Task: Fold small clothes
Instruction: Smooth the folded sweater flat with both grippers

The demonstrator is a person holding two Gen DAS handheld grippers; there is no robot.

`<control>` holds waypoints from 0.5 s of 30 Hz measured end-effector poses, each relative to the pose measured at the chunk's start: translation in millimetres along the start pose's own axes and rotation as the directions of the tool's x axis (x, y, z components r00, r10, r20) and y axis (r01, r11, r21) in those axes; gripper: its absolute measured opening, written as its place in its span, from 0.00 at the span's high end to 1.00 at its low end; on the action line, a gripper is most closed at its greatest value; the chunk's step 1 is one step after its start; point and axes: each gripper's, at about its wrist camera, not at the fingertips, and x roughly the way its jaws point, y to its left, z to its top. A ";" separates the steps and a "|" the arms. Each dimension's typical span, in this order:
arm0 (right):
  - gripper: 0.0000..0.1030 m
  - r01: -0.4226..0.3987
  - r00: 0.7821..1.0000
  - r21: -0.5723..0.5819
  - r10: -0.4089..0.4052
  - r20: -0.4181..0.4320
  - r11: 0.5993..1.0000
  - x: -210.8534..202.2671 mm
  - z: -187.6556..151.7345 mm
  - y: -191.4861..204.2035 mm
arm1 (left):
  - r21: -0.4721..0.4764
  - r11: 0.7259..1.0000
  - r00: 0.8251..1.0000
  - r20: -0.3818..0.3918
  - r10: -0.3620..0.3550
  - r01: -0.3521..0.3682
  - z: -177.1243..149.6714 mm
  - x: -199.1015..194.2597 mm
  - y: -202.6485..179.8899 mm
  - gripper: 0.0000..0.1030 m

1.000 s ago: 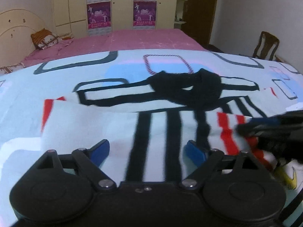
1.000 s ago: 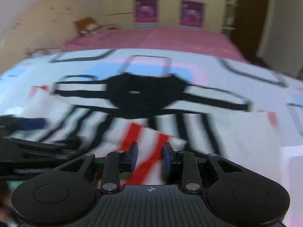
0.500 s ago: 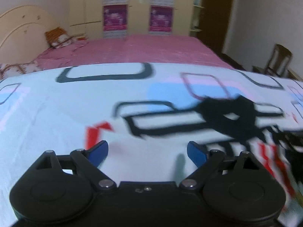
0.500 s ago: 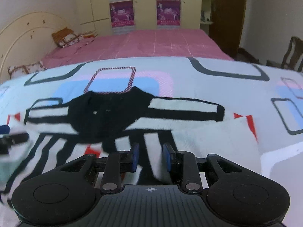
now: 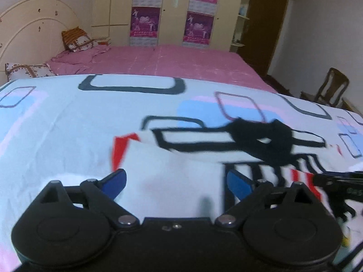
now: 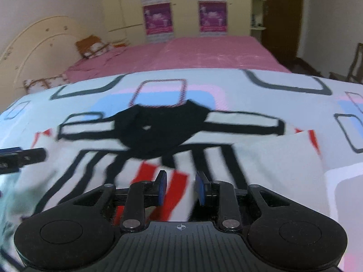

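A small white shirt with black stripes, red patches and a black collar point(image 6: 158, 127) lies spread on the patterned bed sheet point(image 6: 283, 83). In the left wrist view the shirt point(image 5: 172, 181) has its left side folded over, white inside up. My left gripper point(image 5: 175, 182) is open just above that folded white part. My right gripper point(image 6: 180, 189) has its jaws narrowly apart with red and white shirt cloth point(image 6: 174, 188) between them; whether it grips is unclear. The right gripper also shows at the right edge of the left wrist view point(image 5: 335, 181).
A pink bed point(image 5: 170, 63) lies beyond the patterned sheet, with pillows point(image 5: 77, 39) at its cream headboard point(image 5: 29, 36). Wardrobes with purple posters point(image 5: 145, 25) stand behind. A wooden chair point(image 5: 333, 90) stands at the right by a brown door point(image 5: 265, 22).
My left gripper swung left, then back right over the folded left side. My right gripper stayed narrowly open on the red-striped cloth and shifted over the shirt.
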 end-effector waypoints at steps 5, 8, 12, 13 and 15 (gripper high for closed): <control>0.73 -0.020 1.000 -0.037 0.019 -0.021 0.999 -9.0 -13.0 12.9 | 0.036 0.999 0.999 -0.036 -0.013 0.015 -20.1 -7.4 -22.4 0.06; 0.73 0.021 0.998 -0.038 -0.023 -0.054 0.999 -8.2 -20.4 6.2 | 0.059 0.998 0.998 -0.066 0.004 0.000 -31.7 -9.7 -26.1 0.06; 0.73 0.056 0.996 -0.013 -0.056 -0.067 0.998 -15.8 -25.8 -11.7 | 0.072 0.997 0.996 -0.076 0.042 -0.036 -42.4 -14.4 -24.6 0.06; 0.73 0.058 0.997 -0.007 -0.059 -0.057 0.998 -21.6 -26.4 -14.9 | 0.074 0.996 0.996 -0.074 0.050 -0.045 -44.8 -18.1 -24.8 0.06; 0.73 0.047 0.999 0.019 -0.047 -0.024 0.999 -37.0 -29.2 -24.3 | 0.073 0.996 0.995 -0.070 0.065 -0.060 -49.2 -26.4 -25.7 0.06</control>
